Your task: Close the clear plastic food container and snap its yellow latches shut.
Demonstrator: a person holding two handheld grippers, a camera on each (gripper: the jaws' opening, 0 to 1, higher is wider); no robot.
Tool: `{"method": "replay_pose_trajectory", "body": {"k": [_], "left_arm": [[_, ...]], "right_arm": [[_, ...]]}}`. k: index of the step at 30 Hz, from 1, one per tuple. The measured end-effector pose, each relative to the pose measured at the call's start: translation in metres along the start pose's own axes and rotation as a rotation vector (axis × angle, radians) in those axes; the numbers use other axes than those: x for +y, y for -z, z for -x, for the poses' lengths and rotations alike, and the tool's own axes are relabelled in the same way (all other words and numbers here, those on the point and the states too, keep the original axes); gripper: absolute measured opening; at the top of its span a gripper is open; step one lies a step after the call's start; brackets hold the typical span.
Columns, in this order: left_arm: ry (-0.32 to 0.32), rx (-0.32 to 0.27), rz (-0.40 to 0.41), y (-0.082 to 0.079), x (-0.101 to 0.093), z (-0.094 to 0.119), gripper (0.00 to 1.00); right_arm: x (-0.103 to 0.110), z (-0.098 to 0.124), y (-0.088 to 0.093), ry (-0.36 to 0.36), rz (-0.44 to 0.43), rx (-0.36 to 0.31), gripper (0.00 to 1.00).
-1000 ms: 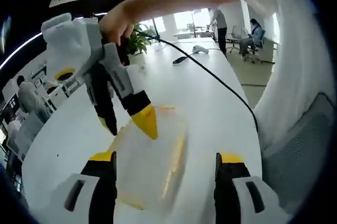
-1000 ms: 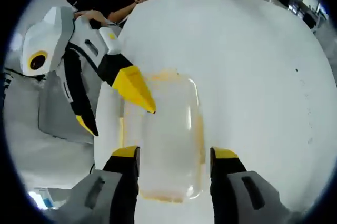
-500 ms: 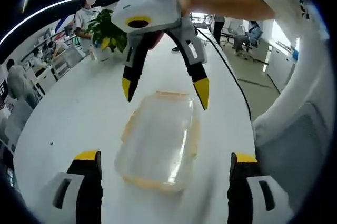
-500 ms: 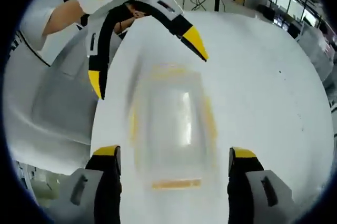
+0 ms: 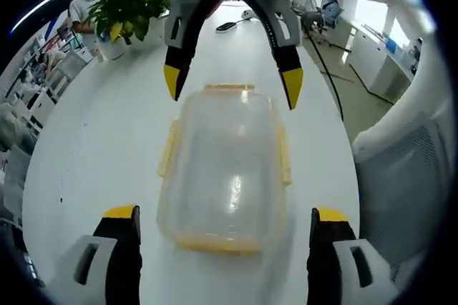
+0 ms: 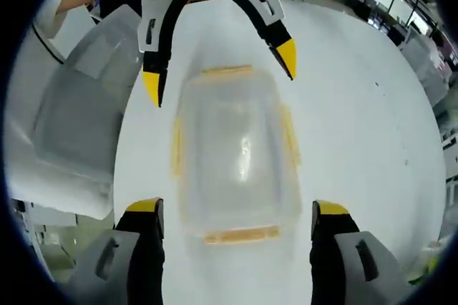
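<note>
In the left gripper view, the container [image 5: 223,169] sits on the white table [image 5: 93,140] with its lid on, between and just ahead of the left gripper [image 5: 223,244], whose yellow-tipped jaws stand wide apart and touch nothing. Yellow latches [image 5: 169,149] run along the container's sides and ends. The right gripper [image 5: 232,83] comes in from the far end, jaws spread wide, their tips either side of the container's far end. A potted plant [image 5: 129,8] stands further back on the table, and a dark cable [image 5: 325,76] trails along the right side.

In the right gripper view, the container [image 6: 232,155] lies on the table [image 6: 358,104] ahead of the right gripper [image 6: 236,230], jaws wide and empty. The left gripper [image 6: 218,72] faces it from the far end, open just as wide, straddling that end of the container. A grey chair [image 6: 79,112] stands at the left.
</note>
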State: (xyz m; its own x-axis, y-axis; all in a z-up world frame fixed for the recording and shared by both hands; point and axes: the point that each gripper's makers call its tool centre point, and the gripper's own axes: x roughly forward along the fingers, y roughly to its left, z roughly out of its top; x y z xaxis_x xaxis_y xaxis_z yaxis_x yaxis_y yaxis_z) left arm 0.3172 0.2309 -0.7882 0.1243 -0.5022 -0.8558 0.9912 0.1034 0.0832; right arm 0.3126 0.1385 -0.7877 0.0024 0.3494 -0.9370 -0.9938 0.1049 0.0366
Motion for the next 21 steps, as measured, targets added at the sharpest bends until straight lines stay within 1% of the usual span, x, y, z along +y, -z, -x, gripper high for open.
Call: {"method": "replay_pose_trajectory", "body": {"k": [1, 4, 6, 7, 9, 10, 12, 13, 17, 21], "left_arm": [[0.003, -0.001, 0.001, 0.0, 0.001, 0.0, 0.92], [0.006, 0.005, -0.014, -0.001, 0.002, -0.003, 0.87], [-0.014, 0.034, -0.062, 0.003, 0.006, -0.006, 0.88], [-0.005, 0.028, -0.097, 0.002, 0.004, -0.009, 0.87], [-0.014, 0.032, -0.094, 0.003, 0.005, -0.009, 0.82], [-0.015, 0.031, -0.093, 0.003, 0.005, -0.009, 0.78], [-0.009, 0.018, -0.086, 0.0, 0.005, -0.009, 0.76], [-0.004, 0.014, -0.081, -0.002, 0.004, -0.008, 0.74], [0.0, 0.012, -0.104, 0.0, 0.003, -0.009, 0.73], [0.006, 0.006, -0.109, 0.0, 0.003, -0.008, 0.73]], "right_arm": [[-0.001, 0.0, 0.001, 0.005, 0.0, 0.013, 0.82], [0.001, -0.003, 0.0, -0.001, 0.015, 0.015, 0.84], [0.001, -0.006, -0.001, -0.001, 0.02, 0.023, 0.83], [0.0, -0.007, 0.0, 0.007, 0.026, 0.034, 0.82], [-0.006, -0.008, 0.001, 0.032, 0.05, 0.042, 0.75], [-0.005, -0.008, 0.001, 0.025, 0.049, 0.04, 0.74], [-0.003, -0.01, 0.0, 0.009, 0.018, 0.028, 0.74], [-0.003, -0.011, 0.0, 0.013, 0.019, 0.03, 0.74], [-0.003, -0.012, 0.0, 0.024, 0.02, 0.03, 0.73], [-0.002, -0.012, -0.001, 0.03, 0.013, 0.03, 0.73]]}}
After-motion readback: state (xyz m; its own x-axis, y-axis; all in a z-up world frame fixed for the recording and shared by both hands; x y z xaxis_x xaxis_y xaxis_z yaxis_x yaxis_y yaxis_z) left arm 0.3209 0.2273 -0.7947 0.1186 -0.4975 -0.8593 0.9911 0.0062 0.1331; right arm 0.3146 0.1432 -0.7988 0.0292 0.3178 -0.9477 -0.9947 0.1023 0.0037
